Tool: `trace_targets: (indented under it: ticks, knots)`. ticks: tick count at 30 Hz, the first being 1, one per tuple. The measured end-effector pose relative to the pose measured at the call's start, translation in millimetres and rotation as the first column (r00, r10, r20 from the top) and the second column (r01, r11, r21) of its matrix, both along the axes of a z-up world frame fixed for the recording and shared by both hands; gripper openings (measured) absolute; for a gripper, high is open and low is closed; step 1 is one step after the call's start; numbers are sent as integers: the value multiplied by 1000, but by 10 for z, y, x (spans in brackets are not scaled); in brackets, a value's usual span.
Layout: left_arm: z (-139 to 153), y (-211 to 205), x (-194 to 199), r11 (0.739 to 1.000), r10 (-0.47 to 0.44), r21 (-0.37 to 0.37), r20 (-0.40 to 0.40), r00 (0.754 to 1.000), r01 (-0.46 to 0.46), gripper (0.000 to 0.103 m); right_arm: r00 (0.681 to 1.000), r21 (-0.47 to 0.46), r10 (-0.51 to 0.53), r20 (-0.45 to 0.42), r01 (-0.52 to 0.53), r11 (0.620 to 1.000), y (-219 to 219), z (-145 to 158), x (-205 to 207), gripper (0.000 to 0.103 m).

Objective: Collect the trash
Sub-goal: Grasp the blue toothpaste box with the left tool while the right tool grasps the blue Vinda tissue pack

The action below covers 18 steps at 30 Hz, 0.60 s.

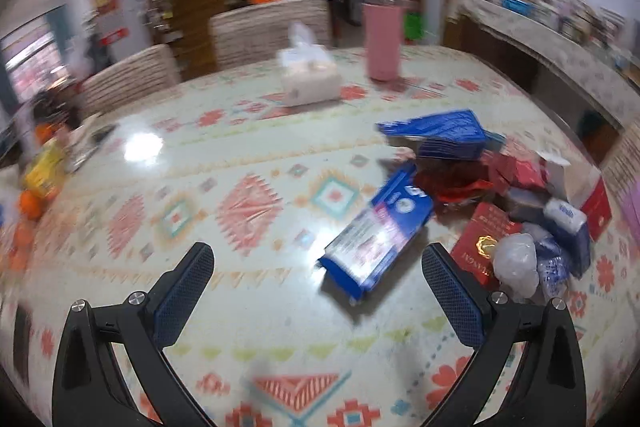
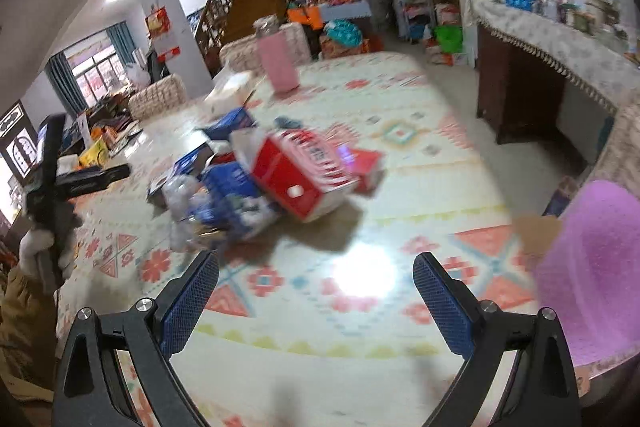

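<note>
Left tongs point(image 1: 318, 269) and right tongs point(image 2: 316, 277) are hovering spread and empty over the surface point(image 1: 224, 155) near the trash pile point(image 1: 500, 195).

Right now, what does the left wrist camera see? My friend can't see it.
The left gripper, jaws open and empty, points at a blue box on a patterned table. A trash pile lies right; a pink bottle and tissue pack stand behind.
</note>
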<state>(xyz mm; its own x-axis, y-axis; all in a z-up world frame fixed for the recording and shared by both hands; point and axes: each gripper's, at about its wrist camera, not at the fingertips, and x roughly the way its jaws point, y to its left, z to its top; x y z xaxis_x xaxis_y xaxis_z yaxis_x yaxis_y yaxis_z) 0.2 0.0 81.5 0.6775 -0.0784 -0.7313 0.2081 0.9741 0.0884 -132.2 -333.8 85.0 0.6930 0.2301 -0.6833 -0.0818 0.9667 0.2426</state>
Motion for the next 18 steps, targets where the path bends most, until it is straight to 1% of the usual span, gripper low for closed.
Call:
trace_targets:
  ticks: [2, 4, 5, 8, 9, 11, 12, 14, 15, 16, 18]
  knots:
    - [-70, -100, 109, 997, -79, 2, -10, 997, 79, 103, 1000, -3, -7, -17, 7, 1000, 137, -44, 40, 100]
    - [-167, -204, 229, 986, -164, -3, -35, 986, 164, 103, 999, -4, -21, -28, 21, 1000, 200, -61, 54, 100]
    - [-222, -241, 289, 983, -185, 1, -46, 982, 185, 103, 999, -1, -31, -36, 31, 1000, 224, -68, 49, 100]
    - [-402, -320, 440, 976, -214, 7, -82, 973, 216, 103, 997, 0, -58, -59, 58, 998, 263, -76, 68, 100]
    - [-461, -333, 484, 977, -213, -3, -101, 972, 214, 103, 996, -5, -67, -64, 66, 998, 288, -80, 78, 100]
    - [-519, -322, 512, 975, -221, -56, -122, 968, 215, 101, 994, -15, -78, -72, 77, 997, 297, -60, 121, 100]
    - [-531, -311, 520, 974, -221, -77, -128, 967, 212, 97, 994, -19, -83, -77, 81, 997, 309, -55, 151, 100]
    - [-569, -270, 525, 973, -220, -114, -168, 961, 203, 51, 992, -24, -87, -88, 85, 996, 336, -45, 236, 100]
    - [-587, -251, 530, 974, -214, -118, -183, 960, 194, 45, 992, -27, -85, -93, 83, 996, 361, -42, 287, 100]
    - [-593, -224, 527, 975, -205, -122, -178, 962, 185, 45, 992, -31, -81, -96, 79, 996, 387, -42, 327, 100]
    - [-591, -166, 496, 971, -208, -157, -178, 962, 181, 45, 992, -51, -70, -108, 65, 997, 473, -54, 442, 100]
